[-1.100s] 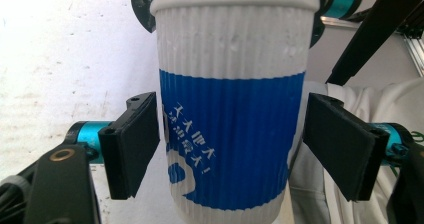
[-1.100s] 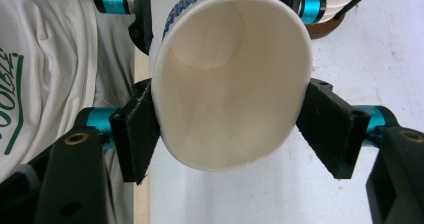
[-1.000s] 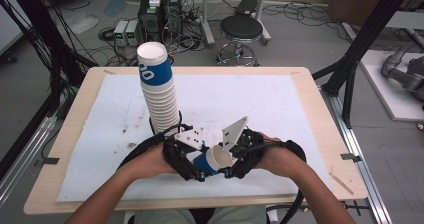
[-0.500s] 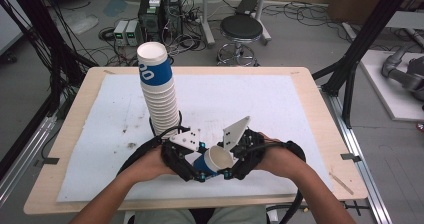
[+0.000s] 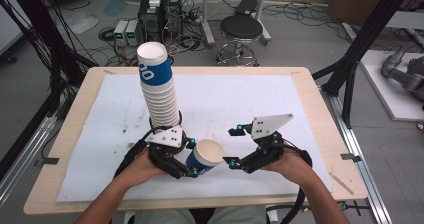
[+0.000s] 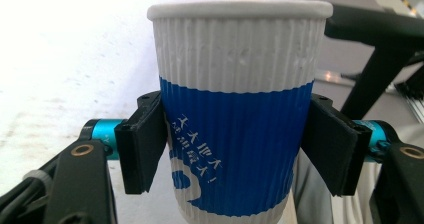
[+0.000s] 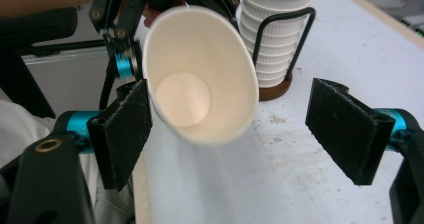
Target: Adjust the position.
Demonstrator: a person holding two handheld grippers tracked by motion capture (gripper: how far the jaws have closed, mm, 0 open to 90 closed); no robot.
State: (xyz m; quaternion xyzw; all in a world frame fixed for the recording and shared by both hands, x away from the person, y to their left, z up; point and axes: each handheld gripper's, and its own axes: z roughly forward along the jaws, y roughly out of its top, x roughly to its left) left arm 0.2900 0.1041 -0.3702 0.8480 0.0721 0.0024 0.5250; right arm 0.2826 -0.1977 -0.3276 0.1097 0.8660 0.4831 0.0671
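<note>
A single blue-and-white ribbed paper cup [image 5: 205, 155] [image 6: 235, 119] is held near the table's front edge, tipped with its mouth toward the right. My left gripper [image 5: 190, 160] [image 6: 235, 149] is shut on its blue band, one pad on each side. In the right gripper view the cup's [image 7: 200, 74] open mouth faces the camera. My right gripper [image 5: 232, 146] [image 7: 240, 134] stands open just right of the cup, its pads apart and touching nothing. A tall stack of the same cups [image 5: 157, 86] [image 7: 275, 29] rises from a wire holder behind the left gripper.
A white mat [image 5: 260, 99] covers the wooden table [image 5: 320, 109]. The cup stack's holder has a brown base [image 7: 275, 91] and black wire loop. Past the far edge are a stool [image 5: 241, 29], cables and equipment on the floor.
The right gripper has let go of the cup, opened and drawn away to the right. The left gripper keeps the cup, now tipped more toward the right.
</note>
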